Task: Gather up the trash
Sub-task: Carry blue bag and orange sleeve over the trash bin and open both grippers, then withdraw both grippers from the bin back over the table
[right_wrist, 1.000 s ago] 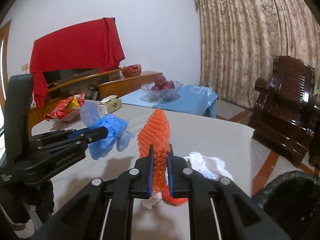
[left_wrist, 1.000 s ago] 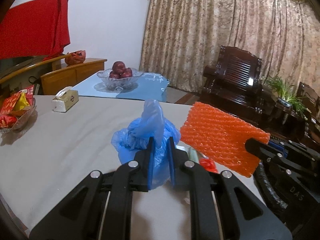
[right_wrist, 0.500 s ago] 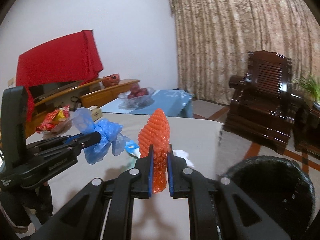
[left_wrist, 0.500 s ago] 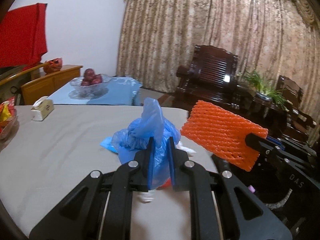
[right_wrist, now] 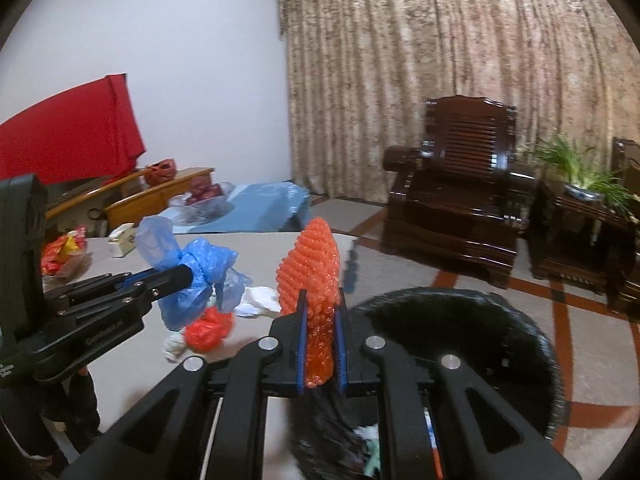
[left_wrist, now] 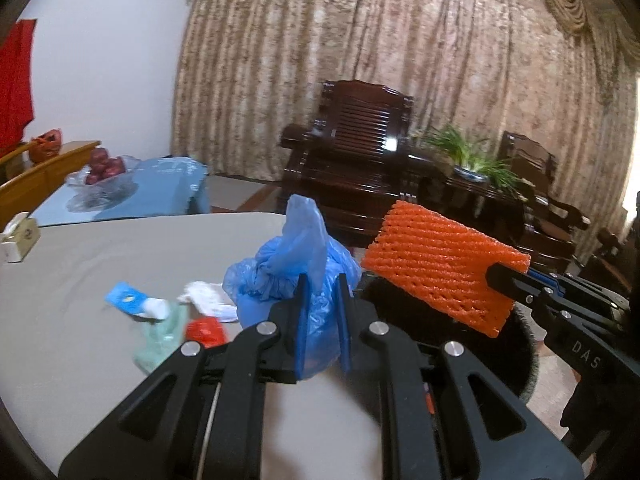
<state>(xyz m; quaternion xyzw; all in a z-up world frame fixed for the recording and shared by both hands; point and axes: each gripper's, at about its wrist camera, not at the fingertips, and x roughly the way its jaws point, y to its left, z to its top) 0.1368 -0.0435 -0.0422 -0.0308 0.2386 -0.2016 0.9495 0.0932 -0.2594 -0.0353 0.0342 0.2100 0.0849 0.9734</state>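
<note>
The right gripper (right_wrist: 319, 332) is clamped on an upright orange foam-net sleeve (right_wrist: 312, 276), with the black-lined round trash bin (right_wrist: 460, 344) just beyond at its four o'clock. The left gripper (left_wrist: 320, 316), clamped on a crumpled blue plastic bag (left_wrist: 296, 276), looks farther from the bin.

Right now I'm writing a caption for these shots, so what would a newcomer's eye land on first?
The bright orange foam net, pinched upright in the right tool just at the black trash bin. Next, the crumpled blue plastic bag clamped in the left tool above the table edge, with small scraps still lying on the table to its left.
</note>
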